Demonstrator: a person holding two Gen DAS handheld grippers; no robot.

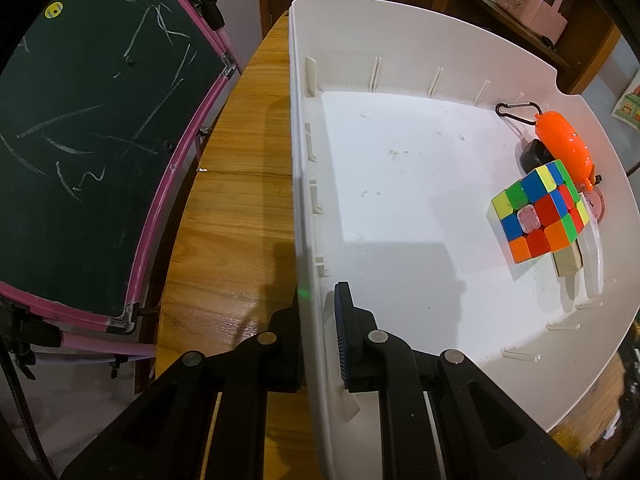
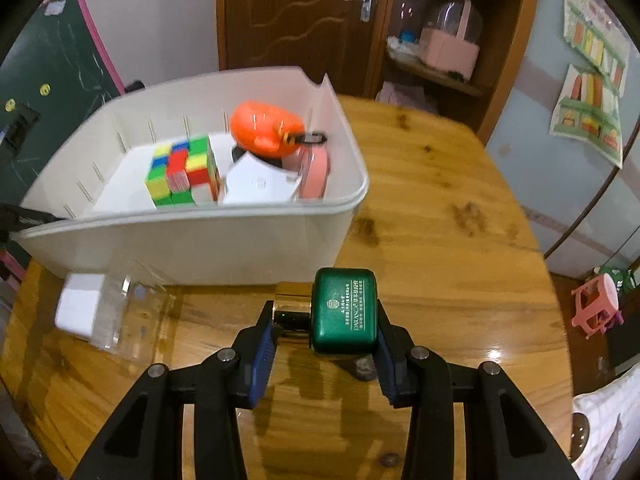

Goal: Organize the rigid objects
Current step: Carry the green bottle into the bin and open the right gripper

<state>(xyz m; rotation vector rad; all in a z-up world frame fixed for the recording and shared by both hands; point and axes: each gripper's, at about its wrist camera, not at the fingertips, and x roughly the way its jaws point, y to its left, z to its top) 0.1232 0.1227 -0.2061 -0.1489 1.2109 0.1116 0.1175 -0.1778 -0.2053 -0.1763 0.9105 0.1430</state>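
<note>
A white plastic bin (image 1: 400,140) (image 2: 200,236) stands on the wooden table (image 2: 432,208). It holds a colour cube (image 1: 536,216) (image 2: 182,172), an orange case (image 1: 564,144) (image 2: 266,128) with a black carabiner (image 1: 518,112), a white box (image 2: 256,180) and a pink round item (image 2: 314,172). My left gripper (image 1: 316,316) is shut on the bin's left wall, one finger inside, one outside. My right gripper (image 2: 326,332) is shut on a green and gold box (image 2: 340,314), held just above the table in front of the bin.
A clear plastic case with a white block (image 2: 100,312) lies on the table left of my right gripper. A chalkboard with a pink frame (image 1: 92,140) stands left of the table. A wooden door and shelves stand behind.
</note>
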